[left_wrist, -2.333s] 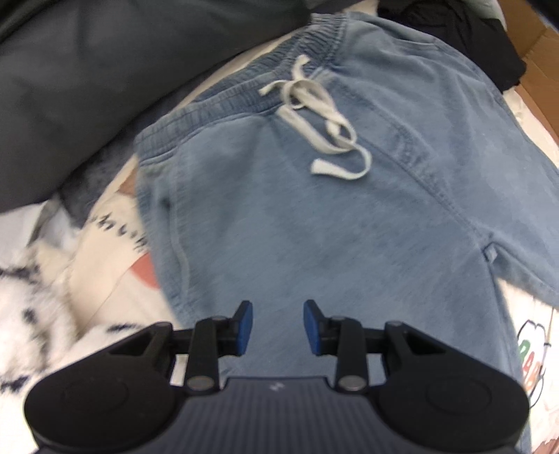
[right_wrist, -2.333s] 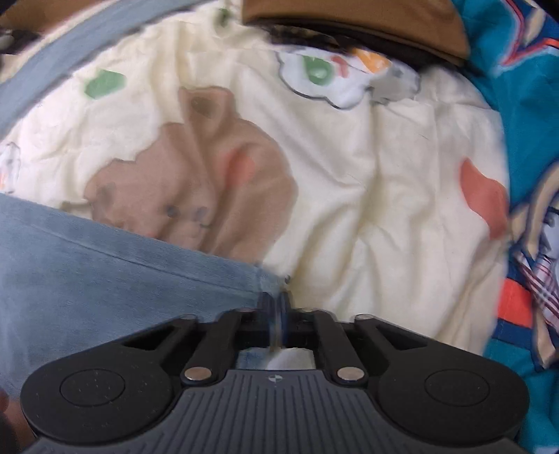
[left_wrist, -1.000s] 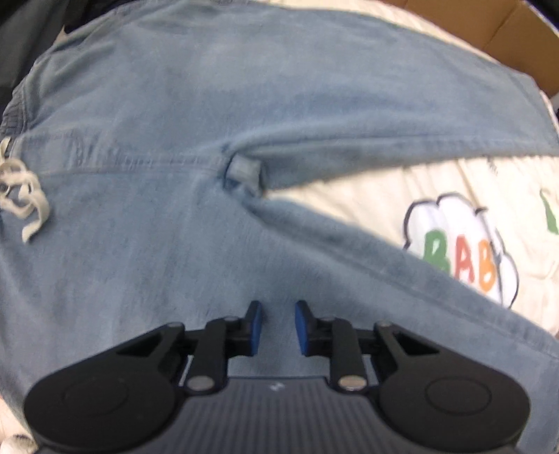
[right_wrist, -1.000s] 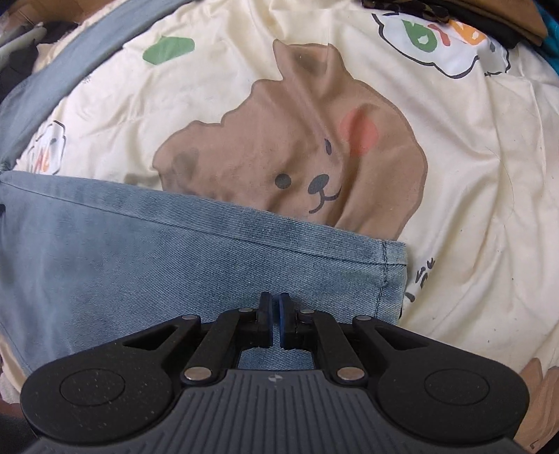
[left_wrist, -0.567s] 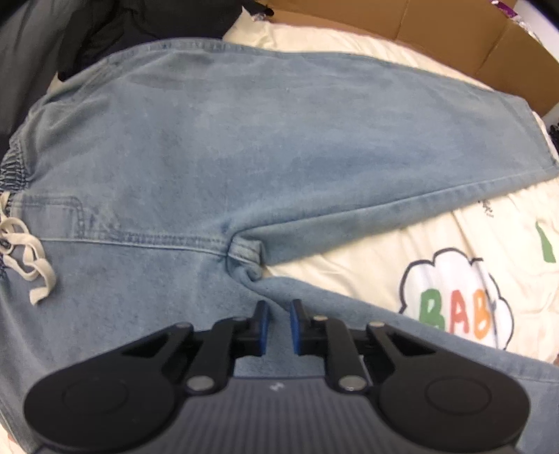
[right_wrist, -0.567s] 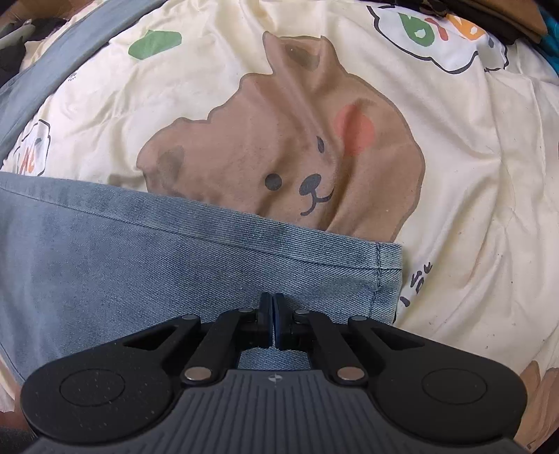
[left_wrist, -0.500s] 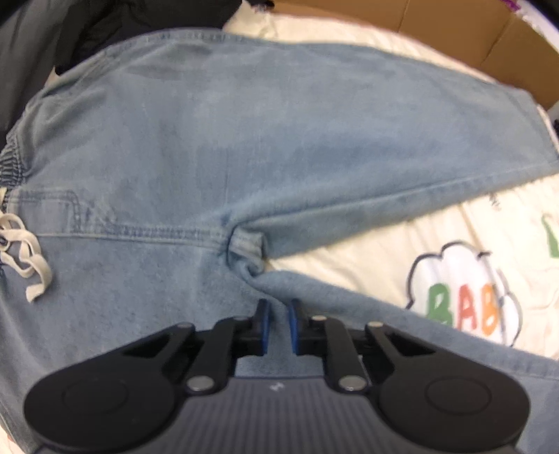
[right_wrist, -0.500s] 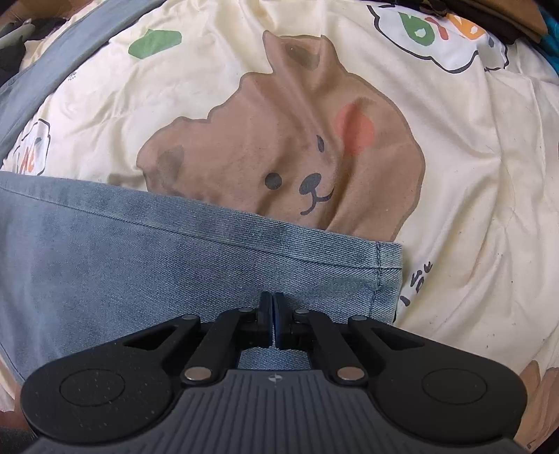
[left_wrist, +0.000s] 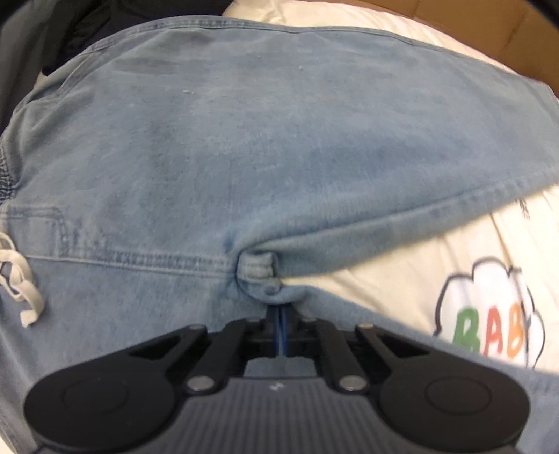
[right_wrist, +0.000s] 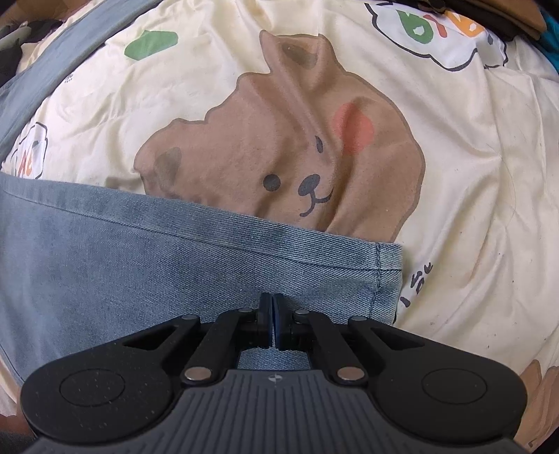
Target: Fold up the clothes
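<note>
Left wrist view
- Jeans (left_wrist: 279,139): light blue denim, spread flat on a cream bedsheet (left_wrist: 401,265); the two legs run off to the right and part at the crotch.
- Crotch seam (left_wrist: 258,269): bunched into a small ridge just ahead of the fingertips.
- Left gripper (left_wrist: 280,316): points steeply down; jaws fully closed, the blue pads together at the crotch fold, apparently pinching the denim, though the pinch itself is partly hidden.
- Drawstring (left_wrist: 21,279): white, lying loose at the left edge near the waistband.
- Sheet print (left_wrist: 489,328): a cloud with coloured letters, right of the gripper.
- Cardboard (left_wrist: 489,28): brown, along the top right.

Right wrist view
- Jeans leg (right_wrist: 174,272): lies across the lower left, its hem (right_wrist: 387,279) to the right of the fingertips.
- Right gripper (right_wrist: 273,316): points steeply down; jaws all but closed, nipping the denim near the hem.
- Bear print (right_wrist: 279,157): brown, on the cream sheet beyond the leg.
</note>
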### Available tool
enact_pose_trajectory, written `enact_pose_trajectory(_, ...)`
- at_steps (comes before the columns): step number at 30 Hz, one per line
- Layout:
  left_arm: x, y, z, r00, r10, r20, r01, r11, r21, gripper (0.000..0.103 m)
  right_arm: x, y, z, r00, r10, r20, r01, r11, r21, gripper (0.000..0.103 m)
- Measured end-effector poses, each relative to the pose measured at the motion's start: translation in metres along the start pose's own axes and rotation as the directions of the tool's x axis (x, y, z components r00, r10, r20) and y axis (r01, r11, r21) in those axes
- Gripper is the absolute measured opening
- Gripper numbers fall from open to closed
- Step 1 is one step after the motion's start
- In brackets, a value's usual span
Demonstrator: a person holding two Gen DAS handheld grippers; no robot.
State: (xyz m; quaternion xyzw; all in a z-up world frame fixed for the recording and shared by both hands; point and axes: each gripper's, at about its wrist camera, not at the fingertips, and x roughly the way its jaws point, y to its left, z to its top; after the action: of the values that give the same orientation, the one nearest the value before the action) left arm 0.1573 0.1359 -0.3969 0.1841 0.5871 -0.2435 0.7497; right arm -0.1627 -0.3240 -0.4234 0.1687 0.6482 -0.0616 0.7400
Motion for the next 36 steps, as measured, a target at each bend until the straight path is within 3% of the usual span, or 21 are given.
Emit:
enact_pose_trajectory(8, -0.007, 0.012, 0.007, 1.000, -0.029, -0.002, 0.029, 0.999, -0.030, 0.000, -0.002, -0.003, -0.003, 1.000, -0.003, 0.004, 0.002, 1.000, 0.024, 0.006)
enact_pose_trajectory(10, -0.021, 0.022, -0.001, 0.999, -0.043, 0.021, 0.044, 0.998, -0.036, 0.007, -0.003, -0.003, -0.004, 1.000, -0.005, -0.001, 0.005, 1.000, 0.023, 0.006)
enact_pose_trajectory(15, -0.057, 0.073, -0.032, 0.998, -0.011, 0.063, 0.018, 0.994, -0.108, 0.008, -0.007, 0.000, -0.003, 1.000, -0.019, -0.009, 0.019, 1.000, 0.013, 0.007)
enact_pose_trajectory(18, -0.069, 0.113, -0.044, 0.996, 0.051, 0.070, -0.038, 0.985, -0.170, 0.009, -0.012, 0.001, -0.004, 1.000, -0.013, -0.003, 0.013, 1.000, 0.002, 0.007)
enact_pose_trajectory(22, -0.079, 0.170, -0.058, 0.987, 0.148, 0.064, -0.125, 0.953, -0.278, 0.009, -0.016, 0.002, -0.008, 1.000, -0.010, 0.001, 0.010, 1.000, -0.008, 0.024)
enact_pose_trajectory(30, -0.101, 0.247, -0.096, 0.970, 0.242, 0.018, -0.210, 0.875, -0.436, 0.009, -0.015, -0.002, -0.021, 1.000, -0.024, -0.019, 0.024, 0.999, -0.025, 0.026)
enact_pose_trajectory(36, -0.093, 0.281, -0.104, 0.973, 0.231, 0.015, -0.182, 0.806, -0.563, 0.007, -0.016, -0.001, -0.023, 0.999, -0.046, -0.025, 0.044, 0.998, -0.045, 0.026)
